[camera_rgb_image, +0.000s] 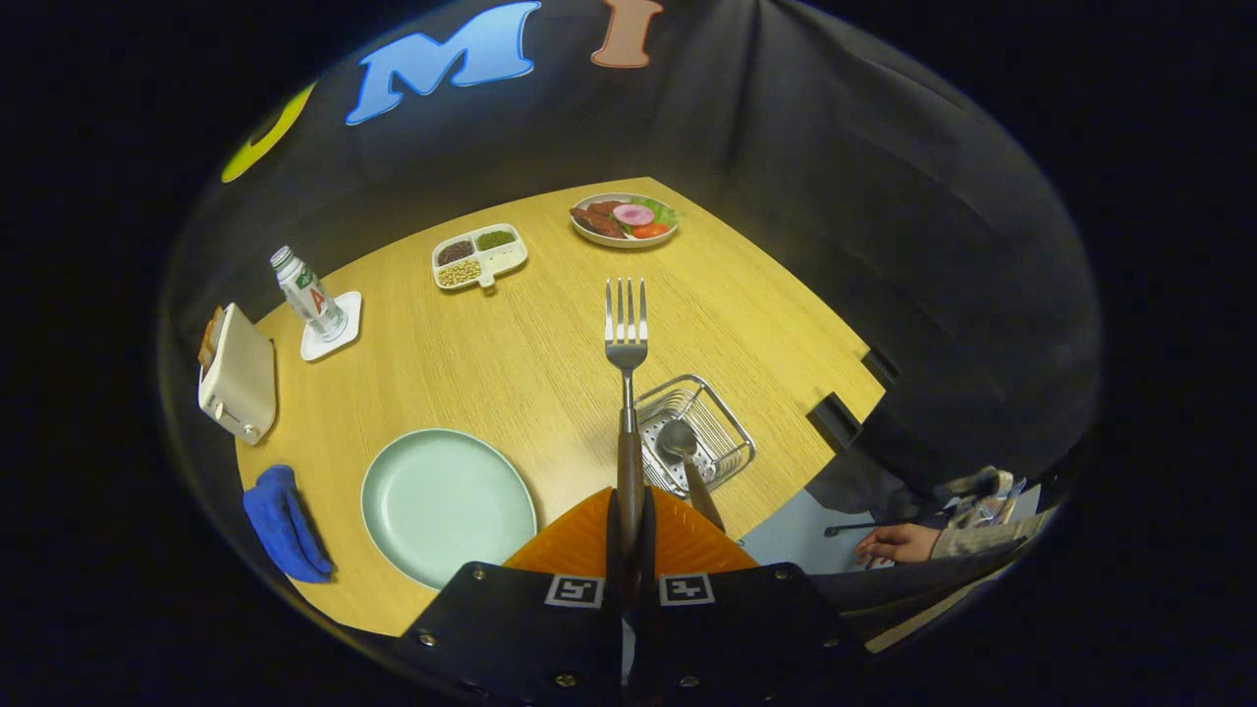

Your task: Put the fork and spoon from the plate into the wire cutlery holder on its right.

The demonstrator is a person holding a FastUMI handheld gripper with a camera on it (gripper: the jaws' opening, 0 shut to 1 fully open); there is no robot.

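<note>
So the claw [628,535] is clamped tight on the fork [627,344], both fingers pinching the dark handle, with the tines sticking straight out ahead. Holding it by the handle end makes sense: it leaves the long metal part free to be tipped down into something narrow.

The wire cutlery holder [699,432] sits on the bench [511,344] just right of the fork's shaft, and the spoon [680,442] is already lying in it, bowl in the basket and handle poking out over the near edge toward the claw. The pale green plate [447,503] to the left looks bare now, nothing on it that I can see.

My read is the spoon half is sorted and the fork is the bit in hand, hanging above the bench slightly left of the holder. It'd need to swing right and point down to land in the basket next to the spoon. The basket is small and the spoon takes up the middle, so there's some chance of clipping it or the wire rim.
</note>
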